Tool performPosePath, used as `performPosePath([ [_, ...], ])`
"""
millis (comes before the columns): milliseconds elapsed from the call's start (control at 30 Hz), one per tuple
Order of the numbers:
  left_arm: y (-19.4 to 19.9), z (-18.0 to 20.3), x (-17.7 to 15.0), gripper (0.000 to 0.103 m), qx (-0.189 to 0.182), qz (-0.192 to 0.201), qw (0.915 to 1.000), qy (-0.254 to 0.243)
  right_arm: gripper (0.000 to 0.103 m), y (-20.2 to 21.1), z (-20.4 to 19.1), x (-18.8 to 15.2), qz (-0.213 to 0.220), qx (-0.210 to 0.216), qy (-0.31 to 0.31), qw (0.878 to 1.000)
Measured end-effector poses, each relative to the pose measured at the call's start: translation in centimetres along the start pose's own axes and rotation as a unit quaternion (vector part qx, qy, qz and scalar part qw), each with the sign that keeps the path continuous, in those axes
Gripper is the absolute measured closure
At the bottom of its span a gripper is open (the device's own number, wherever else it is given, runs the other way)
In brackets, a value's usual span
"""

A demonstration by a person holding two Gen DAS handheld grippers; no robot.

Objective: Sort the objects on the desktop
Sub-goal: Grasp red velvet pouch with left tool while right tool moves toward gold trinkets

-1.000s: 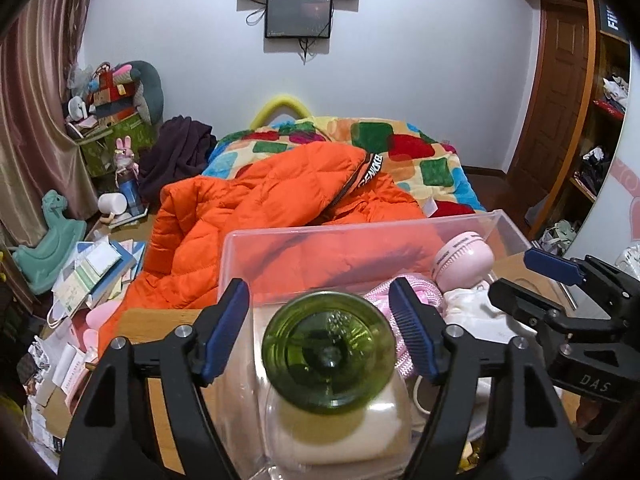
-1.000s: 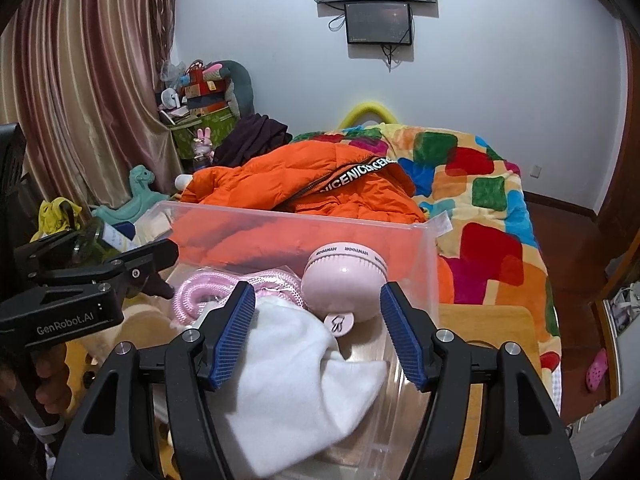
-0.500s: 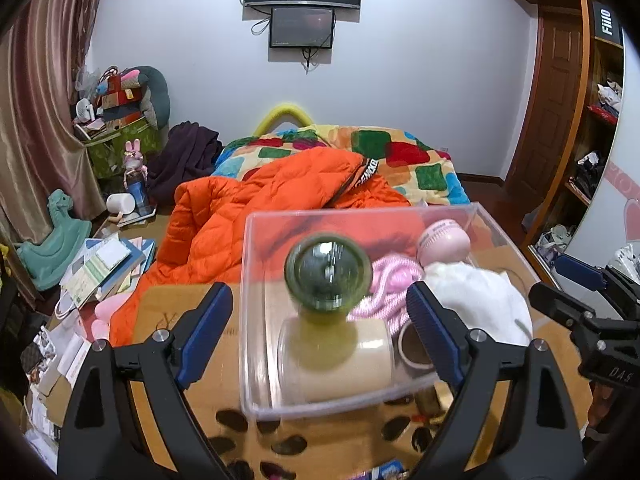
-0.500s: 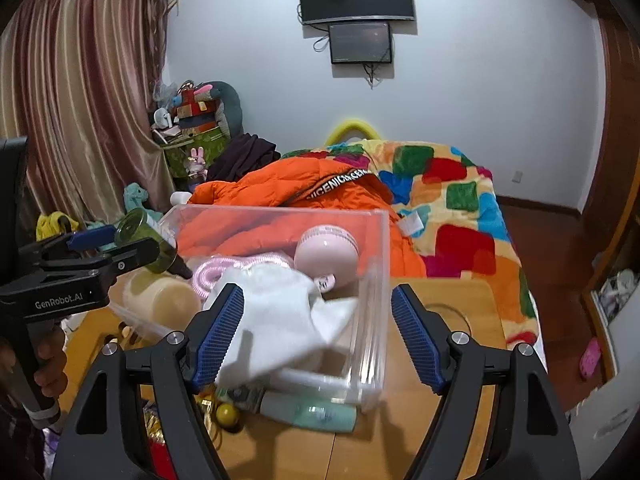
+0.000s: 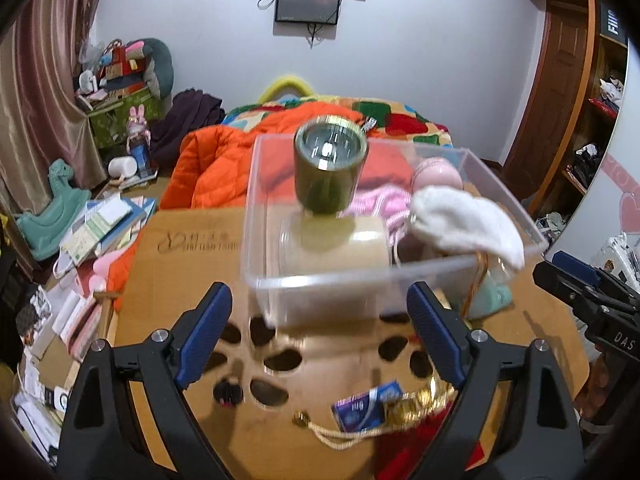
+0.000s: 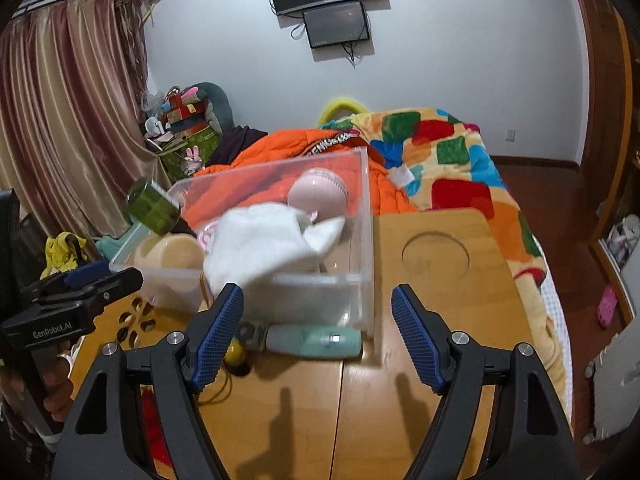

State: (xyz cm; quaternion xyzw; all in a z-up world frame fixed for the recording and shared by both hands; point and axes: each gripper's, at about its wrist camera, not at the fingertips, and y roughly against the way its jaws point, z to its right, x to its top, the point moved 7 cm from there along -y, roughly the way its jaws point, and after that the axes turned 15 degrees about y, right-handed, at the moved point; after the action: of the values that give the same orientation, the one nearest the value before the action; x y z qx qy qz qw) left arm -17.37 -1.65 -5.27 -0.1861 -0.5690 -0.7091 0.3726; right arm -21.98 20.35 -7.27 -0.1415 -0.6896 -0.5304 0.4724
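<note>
The left gripper (image 5: pixel 318 328) occupies the lower centre of the left wrist view, its blue-padded jaws spread wide with nothing between them. The right gripper (image 6: pixel 316 332) sits at the lower centre of the right wrist view, likewise spread and empty.

The clear rectangular plastic bin (image 5: pixel 360 276) stands on the light wooden tabletop (image 6: pixel 440 264), at frame centre in both views. Inside it:

- A dark green cylindrical bottle (image 5: pixel 330 164) projects above the bin rim at upper centre, over a cream cylindrical container (image 5: pixel 340 246).
- A white fluffy cloth (image 6: pixel 272 236) drapes over the near rim.
- A pink round fan-like object (image 6: pixel 318 196) lies toward the far wall.

A mint-green tube (image 6: pixel 316 342) lies on the tabletop, touching the bin's near wall. A blue rectangular packet (image 5: pixel 366 404) and a cream cord (image 5: pixel 344 438) lie at the lower centre of the left wrist view. An orange padded jacket (image 5: pixel 216 168) lies behind the bin.
</note>
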Motion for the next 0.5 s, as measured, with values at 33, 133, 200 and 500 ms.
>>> performPosePath([
  [33,0.0,-0.2,-0.4,0.013,-0.001,-0.005,1.0000,0.005,0.030,0.0,-0.1,-0.4,-0.003,0.002,0.000,1.000],
  [133,0.0,-0.6,-1.8,0.013,-0.005,-0.024,0.9996,0.016,0.030,-0.1,-0.9,-1.2,-0.011,0.003,0.006,1.000],
  [200,0.0,-0.7,-2.7,0.013,-0.005,-0.033,0.9993,0.017,0.030,-0.1,-1.4,-1.7,-0.014,0.010,0.005,1.000],
  [500,0.8,0.9,-7.1,0.013,-0.020,-0.070,0.9971,0.022,0.030,0.4,-2.6,-3.3,-0.025,0.019,0.010,0.999],
])
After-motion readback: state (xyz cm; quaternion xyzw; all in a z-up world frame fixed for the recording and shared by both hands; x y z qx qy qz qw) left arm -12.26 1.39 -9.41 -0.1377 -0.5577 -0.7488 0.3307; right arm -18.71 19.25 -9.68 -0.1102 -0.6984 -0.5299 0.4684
